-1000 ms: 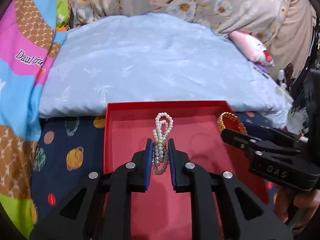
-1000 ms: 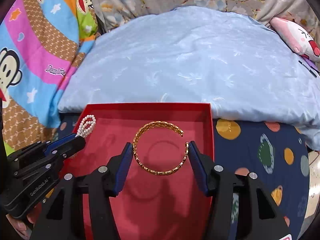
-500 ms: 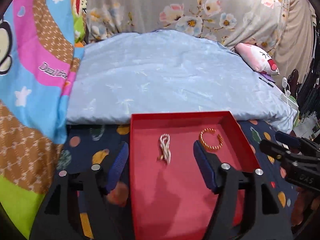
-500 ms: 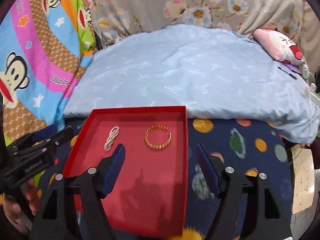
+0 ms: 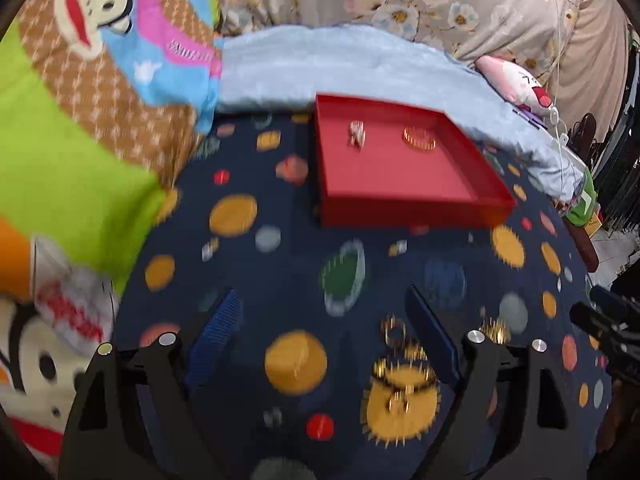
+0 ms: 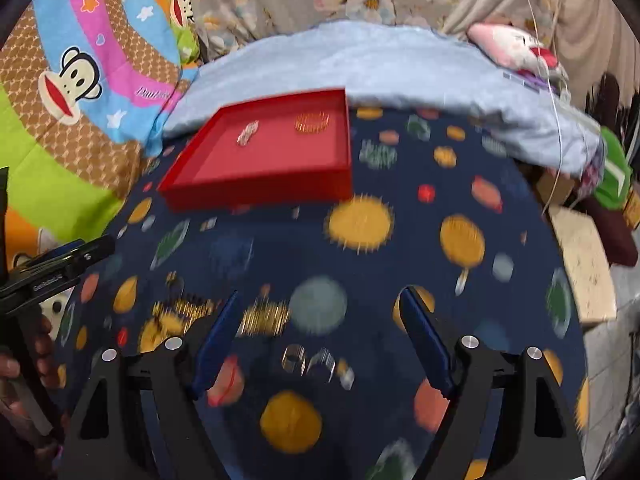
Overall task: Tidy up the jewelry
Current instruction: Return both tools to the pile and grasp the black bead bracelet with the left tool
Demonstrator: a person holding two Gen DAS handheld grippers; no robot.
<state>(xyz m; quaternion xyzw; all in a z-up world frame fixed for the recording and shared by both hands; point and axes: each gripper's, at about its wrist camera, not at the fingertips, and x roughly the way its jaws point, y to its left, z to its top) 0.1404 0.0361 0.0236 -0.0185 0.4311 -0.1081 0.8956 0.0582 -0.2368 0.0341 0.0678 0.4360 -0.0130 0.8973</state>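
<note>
Both grippers, left (image 5: 320,336) and right (image 6: 320,332), are pulling back from the far tray (image 5: 400,208), jaws apart, empty, heading for near loose jewelry (image 6: 264,316).

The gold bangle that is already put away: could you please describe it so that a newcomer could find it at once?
Find the red tray lying on the navy planet-print bedspread, just before the pale blue pillow. Two pieces lie at its far end. The gold bangle is the open ring on the right; its neighbour, the pearl strand, is whitish and bunched.

Pearl strand (image 5: 356,133) and gold bangle (image 5: 419,140) lie apart inside red tray (image 5: 400,204); loose gold pieces (image 6: 264,316) on bedspread.
</note>
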